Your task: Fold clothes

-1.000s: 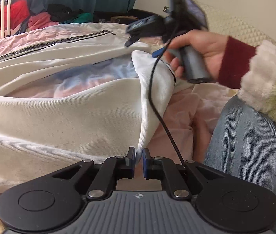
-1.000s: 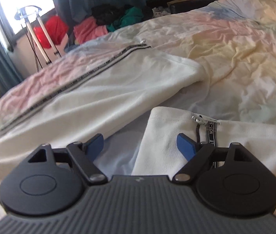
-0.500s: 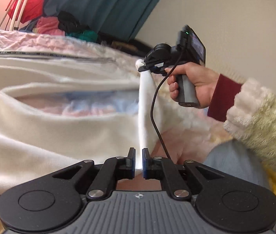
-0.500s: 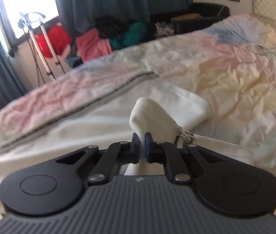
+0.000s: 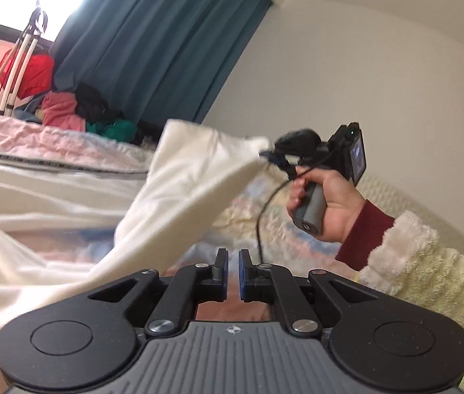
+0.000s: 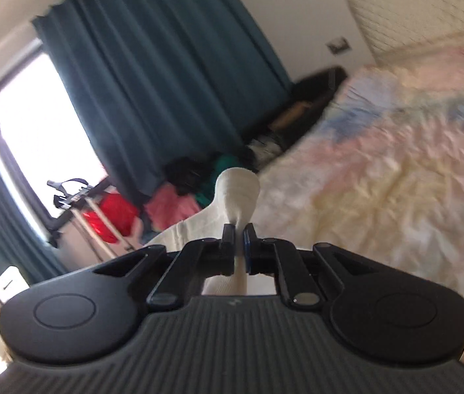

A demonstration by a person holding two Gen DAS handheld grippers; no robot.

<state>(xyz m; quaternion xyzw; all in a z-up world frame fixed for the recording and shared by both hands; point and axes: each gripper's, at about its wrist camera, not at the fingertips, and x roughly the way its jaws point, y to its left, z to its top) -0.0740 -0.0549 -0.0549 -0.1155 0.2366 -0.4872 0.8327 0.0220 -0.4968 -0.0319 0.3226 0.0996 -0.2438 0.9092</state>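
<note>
The right gripper (image 6: 239, 243) is clenched on a fold of the white garment (image 5: 186, 184), lifting it above the bed (image 6: 379, 177); cloth bulges just ahead of its fingertips. The left gripper (image 5: 231, 271) has its pads nearly together with nothing between them, the garment passing to its left and draping down onto the bed.

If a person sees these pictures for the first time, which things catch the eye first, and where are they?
First, the white knitted garment, lifted off the pastel tie-dye bedsheet at mid-frame, its corner pinched in the right gripper. That gripper sits in a hand at the right of the left wrist view. Behind, dark teal curtains hang beside a bright window.
</note>
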